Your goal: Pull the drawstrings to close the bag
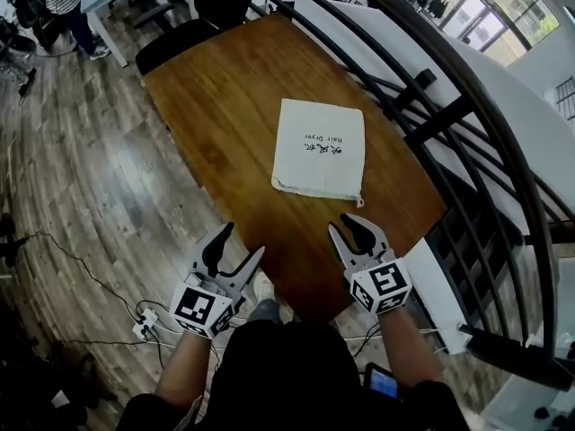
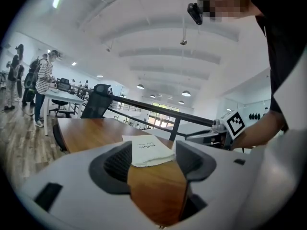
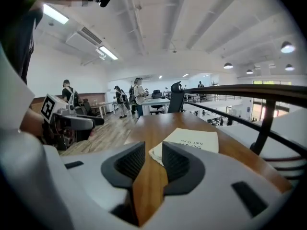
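Lying on the counter [image 1: 207, 79], the bag [image 1: 320, 146] is presenting its drawstring edge [image 1: 314, 190] toward the right hand-held gripper [image 1: 339, 224] — narrowly open, empty, hovering nearer — and the left hand-held gripper [image 1: 243, 239], wide open, empty, farther off.

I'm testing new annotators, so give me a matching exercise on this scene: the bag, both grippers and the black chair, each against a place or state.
1. bag
2. left gripper
3. right gripper
4. black chair

A. jaws a little apart, empty
B. lying flat on the wooden table
C. at the table's far end
D. jaws wide apart, empty

Pairs: 1-B; 2-D; 3-A; 4-C
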### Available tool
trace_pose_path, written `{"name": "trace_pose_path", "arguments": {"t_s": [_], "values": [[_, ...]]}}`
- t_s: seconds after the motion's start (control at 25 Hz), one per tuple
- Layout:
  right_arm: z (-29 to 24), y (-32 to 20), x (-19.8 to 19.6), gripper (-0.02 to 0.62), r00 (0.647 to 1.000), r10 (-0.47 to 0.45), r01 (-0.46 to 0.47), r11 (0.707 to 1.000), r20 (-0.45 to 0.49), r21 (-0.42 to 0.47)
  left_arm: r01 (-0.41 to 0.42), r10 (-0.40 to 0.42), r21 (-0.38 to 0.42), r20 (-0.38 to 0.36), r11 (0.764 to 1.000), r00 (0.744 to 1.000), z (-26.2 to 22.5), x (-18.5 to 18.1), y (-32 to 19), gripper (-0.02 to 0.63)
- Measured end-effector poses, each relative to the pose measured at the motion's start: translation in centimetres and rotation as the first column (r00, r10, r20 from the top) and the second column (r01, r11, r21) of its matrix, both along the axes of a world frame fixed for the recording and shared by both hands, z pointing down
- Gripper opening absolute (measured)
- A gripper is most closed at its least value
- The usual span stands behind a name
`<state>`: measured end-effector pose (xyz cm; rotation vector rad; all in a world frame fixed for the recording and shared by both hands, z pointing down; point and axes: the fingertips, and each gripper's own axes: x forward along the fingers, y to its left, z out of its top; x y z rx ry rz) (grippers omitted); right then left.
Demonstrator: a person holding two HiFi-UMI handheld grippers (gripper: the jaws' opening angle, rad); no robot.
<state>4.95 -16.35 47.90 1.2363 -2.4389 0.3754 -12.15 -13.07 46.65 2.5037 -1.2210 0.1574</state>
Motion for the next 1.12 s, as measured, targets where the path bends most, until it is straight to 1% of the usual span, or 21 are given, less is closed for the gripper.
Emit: {"name": "trace_pose_path", "arguments": {"t_s": [0.12, 0.24, 0.32, 0.4, 0.48, 0.6, 0.68, 0.76, 0.88, 1.0, 1.04, 1.12], "values": [[1.9, -1.1, -1.0, 0.107, 0.99, -0.098, 0.099, 0.995, -0.105, 0.004, 0.033, -0.033, -0.019, 0.014, 0.999, 0.999, 0.8, 0.1, 0.1, 0.29], [3.8, -2.7, -2.2, 0.113, 0.964, -0.195, 0.195, 0.981, -0.179, -0.017, 0.077, -0.077, -0.005, 0.011, 0.997, 0.997, 1.1, 0.2, -0.8, 0.289], [4.8, -3.7, -3.2, 0.126, 0.936, -0.275, 0.273, 0.961, -0.22, -0.04, 0.113, -0.113, -0.026, 0.019, 0.993, 0.993, 1.4, -0.1, -1.4, 0.289], [5.8, -4.1, -4.1, 0.139, 0.896, -0.36, 0.357, 0.932, -0.26, -0.062, 0.152, -0.15, -0.06, 0.033, 0.987, 0.988, 1.8, -0.2, -1.2, 0.29], [6.9, -4.3, -4.2, 0.157, 0.856, -0.42, 0.417, 0.906, -0.303, -0.078, 0.169, -0.166, -0.08, 0.039, 0.982, 0.985, 2.3, 0.2, -0.5, 0.29], [9.1, -6.2, -4.1, 0.179, 0.787, -0.471, 0.478, 0.874, -0.398, -0.09, 0.18, -0.177, -0.08, 0.053, 0.98, 0.983, 3.3, 0.7, -1.2, 0.29], [10.6, -7.4, -4.3, 0.179, 0.737, -0.495, 0.511, 0.854, -0.461, -0.099, 0.19, -0.184, -0.102, 0.062, 0.976, 0.981, 4.4, 0.6, -1.6, 0.288], [11.7, -8.3, -4.5, 0.167, 0.705, -0.51, 0.528, 0.842, -0.493, -0.115, 0.203, -0.195, -0.121, 0.07, 0.972, 0.978, 5.3, 0.3, -1.7, 0.29], [13.1, -8.5, -4.6, 0.154, 0.666, -0.543, 0.547, 0.822, -0.512, -0.16, 0.219, -0.209, -0.147, 0.077, 0.965, 0.975, 6.2, 0.3, -1.8, 0.29], [14.3, -8.2, -4.6, 0.149, 0.6, -0.567, 0.572, 0.797, -0.564, -0.193, 0.209, -0.199, -0.167, 0.071, 0.964, 0.977, 6.8, 0.7, -1.8, 0.288], [14.5, -8.3, -4.6, 0.142, 0.581, -0.564, 0.575, 0.795, -0.587, -0.194, 0.202, -0.193, -0.17, 0.067, 0.965, 0.979, 6.9, 0.9, -1.9, 0.289], [14.9, -8.5, -4.5, 0.107, 0.558, -0.555, 0.576, 0.794, -0.617, -0.193, 0.186, -0.178, -0.176, 0.064, 0.967, 0.982, 7.2, 1.2, -2.3, 0.29]]}}
